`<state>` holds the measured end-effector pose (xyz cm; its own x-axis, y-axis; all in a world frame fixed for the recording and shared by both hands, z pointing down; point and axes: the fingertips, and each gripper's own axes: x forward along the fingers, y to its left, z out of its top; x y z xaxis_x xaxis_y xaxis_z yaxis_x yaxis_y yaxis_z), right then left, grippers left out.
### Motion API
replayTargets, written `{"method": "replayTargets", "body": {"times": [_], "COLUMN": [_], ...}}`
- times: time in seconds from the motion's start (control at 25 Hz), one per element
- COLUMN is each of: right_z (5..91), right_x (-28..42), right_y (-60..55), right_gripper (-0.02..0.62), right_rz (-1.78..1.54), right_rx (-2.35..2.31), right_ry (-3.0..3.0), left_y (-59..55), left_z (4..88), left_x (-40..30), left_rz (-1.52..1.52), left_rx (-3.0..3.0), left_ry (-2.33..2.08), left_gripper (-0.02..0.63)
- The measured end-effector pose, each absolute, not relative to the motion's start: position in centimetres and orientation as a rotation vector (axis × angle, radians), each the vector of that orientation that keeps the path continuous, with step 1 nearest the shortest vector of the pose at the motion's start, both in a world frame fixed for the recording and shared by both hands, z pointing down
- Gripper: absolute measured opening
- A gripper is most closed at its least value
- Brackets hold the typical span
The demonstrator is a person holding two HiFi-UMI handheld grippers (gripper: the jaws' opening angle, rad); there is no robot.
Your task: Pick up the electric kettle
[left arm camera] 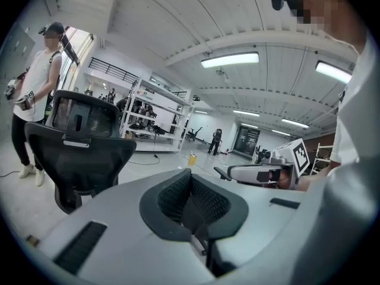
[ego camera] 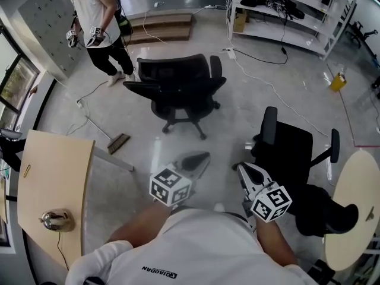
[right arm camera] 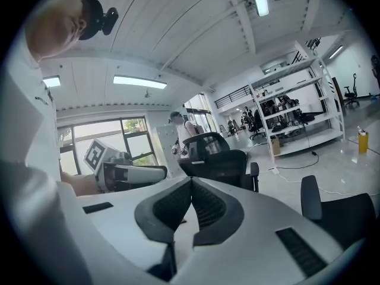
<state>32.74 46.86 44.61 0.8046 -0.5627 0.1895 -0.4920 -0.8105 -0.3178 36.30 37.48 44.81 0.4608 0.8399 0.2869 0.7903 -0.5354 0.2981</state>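
Observation:
The electric kettle (ego camera: pixel 56 220) is a shiny metal pot standing near the front of a beige table (ego camera: pixel 59 165) at the far left of the head view, with a cord trailing from it. It shows in neither gripper view. My left gripper (ego camera: pixel 202 157) is held in front of my chest, well to the right of the kettle and pointing away over the floor. Its jaws are shut on nothing (left arm camera: pixel 190 172). My right gripper (ego camera: pixel 242 168) is held beside it, also shut and empty (right arm camera: pixel 191 180). Each gripper view shows the other gripper alongside (left arm camera: pixel 261 172) (right arm camera: pixel 127 173).
A black office chair (ego camera: pixel 178 88) stands ahead on the concrete floor, and a second one (ego camera: pixel 291 153) close on the right. A round table (ego camera: pixel 356 206) sits at the right edge. Another person (ego camera: pixel 98 22) stands far left; a floor brush (ego camera: pixel 119 142), cables and shelves (ego camera: pixel 285 10) lie beyond.

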Motion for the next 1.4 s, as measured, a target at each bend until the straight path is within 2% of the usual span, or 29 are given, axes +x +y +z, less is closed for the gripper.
{"method": "replayTargets", "body": {"times": [0.92,1.4], "right_z": [47.2,46.7], "right_x": [29.4,27.2], "right_y": [45.1,37.4], "right_gripper": [0.021,0.021], "right_rz": [-0.508,-0.504], "right_rx": [-2.659,-2.505], "right_ry": [1.277,1.633], "left_y": [35.6,29.5], "left_z": [46.4,45.3], "left_x": [30.0,26.2], "left_rz": [0.584,0.54], "left_rx": [2.718,2.808], "left_ry": [0.999,0.725], "left_gripper": [-0.005,-0.005]}}
